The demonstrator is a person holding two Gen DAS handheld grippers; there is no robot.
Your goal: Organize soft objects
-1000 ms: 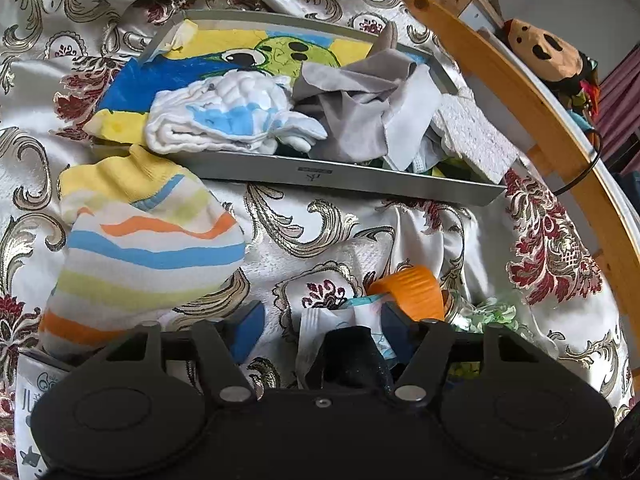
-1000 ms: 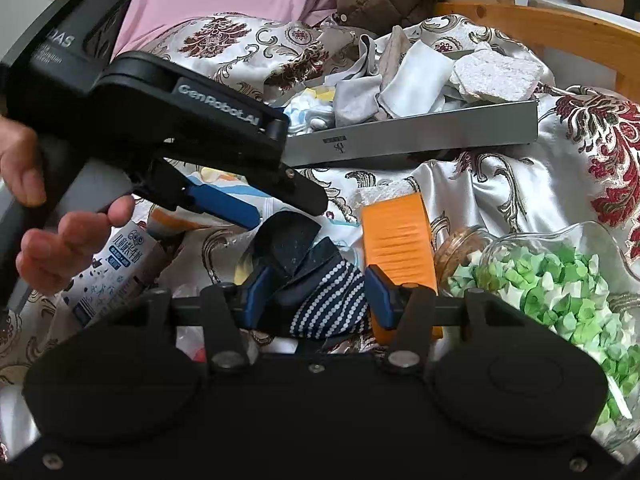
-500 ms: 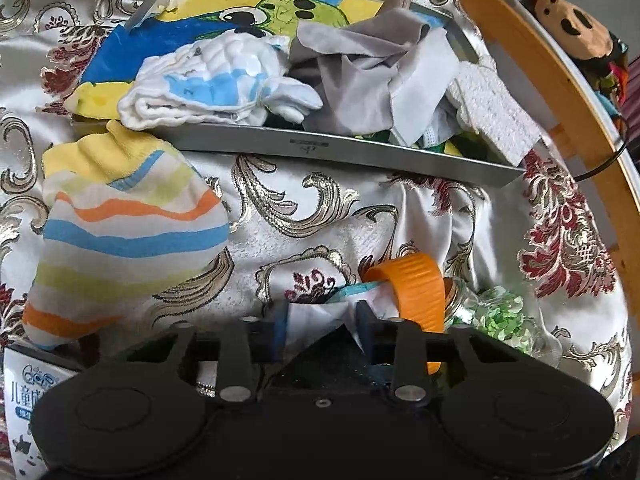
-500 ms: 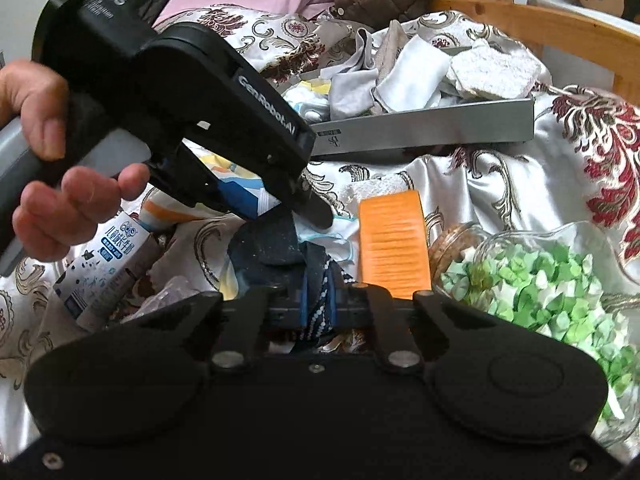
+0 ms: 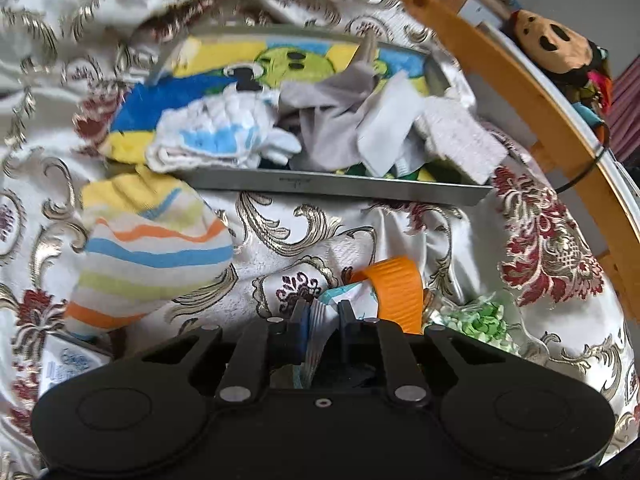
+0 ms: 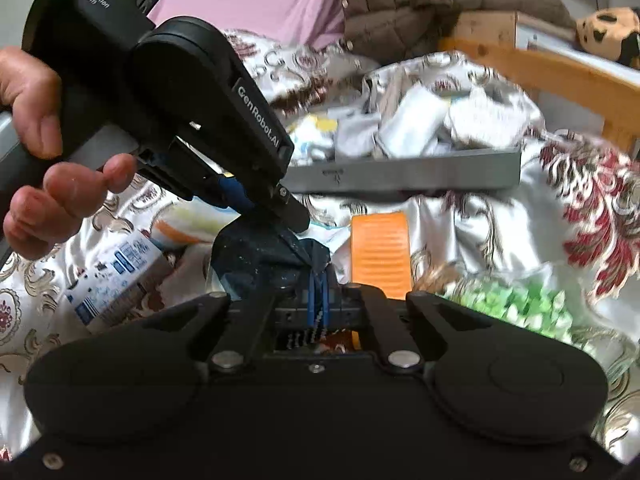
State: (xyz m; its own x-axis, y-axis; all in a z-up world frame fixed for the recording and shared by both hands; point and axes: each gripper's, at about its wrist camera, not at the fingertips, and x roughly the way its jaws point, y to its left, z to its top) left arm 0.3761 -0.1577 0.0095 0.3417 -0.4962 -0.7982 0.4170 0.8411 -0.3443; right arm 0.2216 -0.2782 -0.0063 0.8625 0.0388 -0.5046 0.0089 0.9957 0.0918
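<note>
Tray: brushed matt metal. Bedspread: glossy brocade cloth. Striped sock: soft knit; bed rail: varnished wood.

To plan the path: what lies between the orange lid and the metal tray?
Only bare patterned cloth, in folds, lies between the orange lid and the metal tray. The left wrist view shows it most clearly.

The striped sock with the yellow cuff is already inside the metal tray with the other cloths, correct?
No. The left wrist view shows the striped sock lying on the patterned bedspread, in front of the metal tray, not inside it. The other cloths are in the tray.
</note>
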